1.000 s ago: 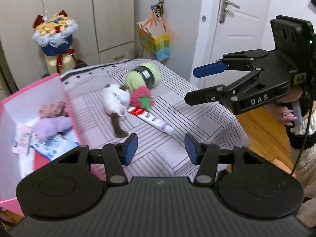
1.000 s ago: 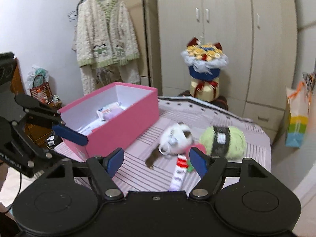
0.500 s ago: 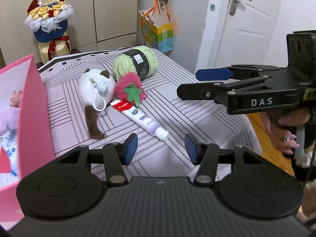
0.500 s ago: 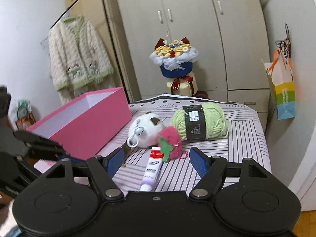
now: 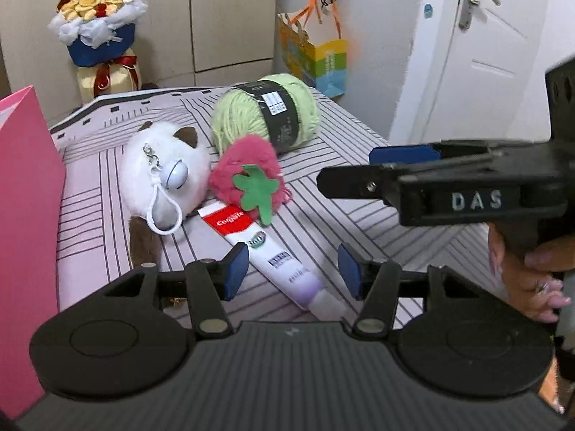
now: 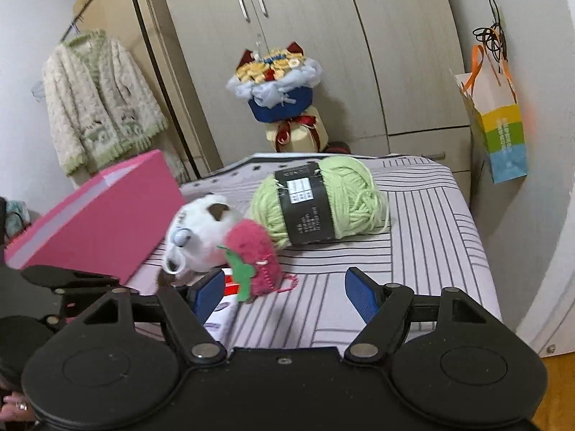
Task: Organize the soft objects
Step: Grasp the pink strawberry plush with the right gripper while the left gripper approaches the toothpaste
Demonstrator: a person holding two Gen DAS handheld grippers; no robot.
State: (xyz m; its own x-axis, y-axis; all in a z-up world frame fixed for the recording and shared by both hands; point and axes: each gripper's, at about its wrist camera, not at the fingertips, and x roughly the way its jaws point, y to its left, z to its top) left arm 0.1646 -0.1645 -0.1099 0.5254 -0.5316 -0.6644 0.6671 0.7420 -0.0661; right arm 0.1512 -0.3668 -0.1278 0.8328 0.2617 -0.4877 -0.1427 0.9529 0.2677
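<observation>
A white plush cat keychain [image 5: 169, 176], a pink plush strawberry [image 5: 248, 179] and a green yarn ball [image 5: 266, 115] lie together on the striped table [image 5: 359, 215]. A toothpaste tube [image 5: 269, 251] lies in front of them. My left gripper [image 5: 293, 269] is open and empty, low over the tube's cap end. My right gripper [image 6: 284, 292] is open and empty, just in front of the strawberry [image 6: 253, 255]; it also shows in the left wrist view [image 5: 449, 186]. The pink box [image 6: 97, 219] stands to the left.
A flower bouquet [image 6: 276, 93] stands behind the table by the wardrobe. A coloured paper bag [image 6: 499, 122] hangs on the right wall. A cardigan [image 6: 100, 100] hangs on a rack at the left. The table's right edge [image 6: 481, 251] drops off near the wall.
Both grippers have moved closer to the toys and lower. The left view has swung right, away from the box's inside. Both stay open and empty.
</observation>
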